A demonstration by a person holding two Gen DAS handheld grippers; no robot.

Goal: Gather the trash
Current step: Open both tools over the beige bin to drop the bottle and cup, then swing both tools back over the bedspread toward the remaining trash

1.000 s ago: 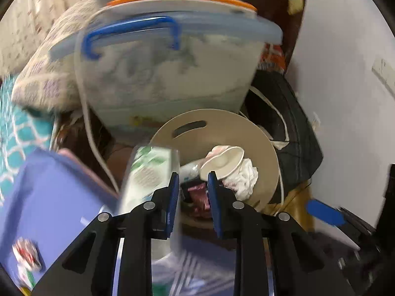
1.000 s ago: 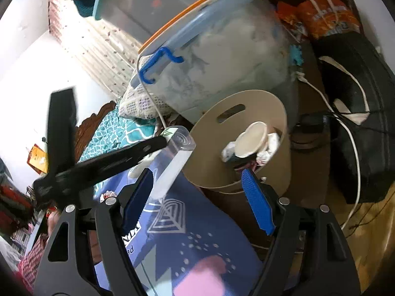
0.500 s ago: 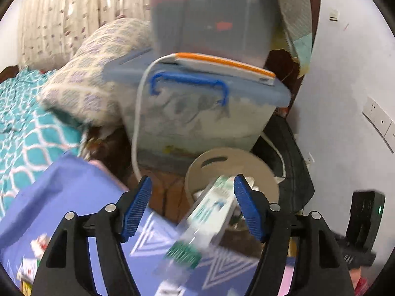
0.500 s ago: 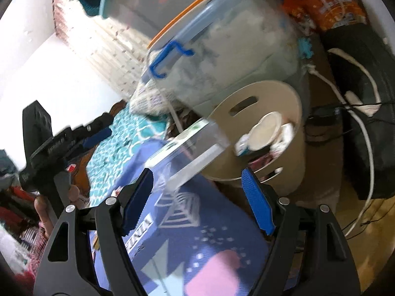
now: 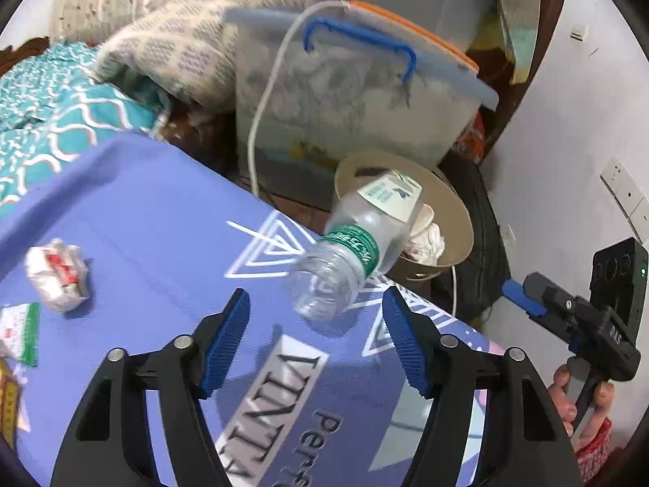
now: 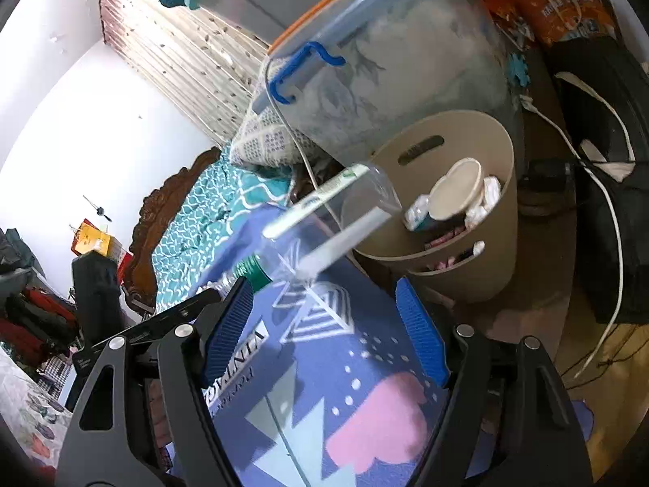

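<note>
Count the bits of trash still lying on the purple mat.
3: a crumpled wrapper at the mat's left, a green-edged packet below it, a yellowish scrap at the frame edge. More may lie outside the view.

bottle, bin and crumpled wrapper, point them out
bottle (image 5: 352, 243), left wrist view, on its green band
bin (image 6: 478, 280), right wrist view, on its outer wall
wrapper (image 5: 56, 280), left wrist view, on its middle
</note>
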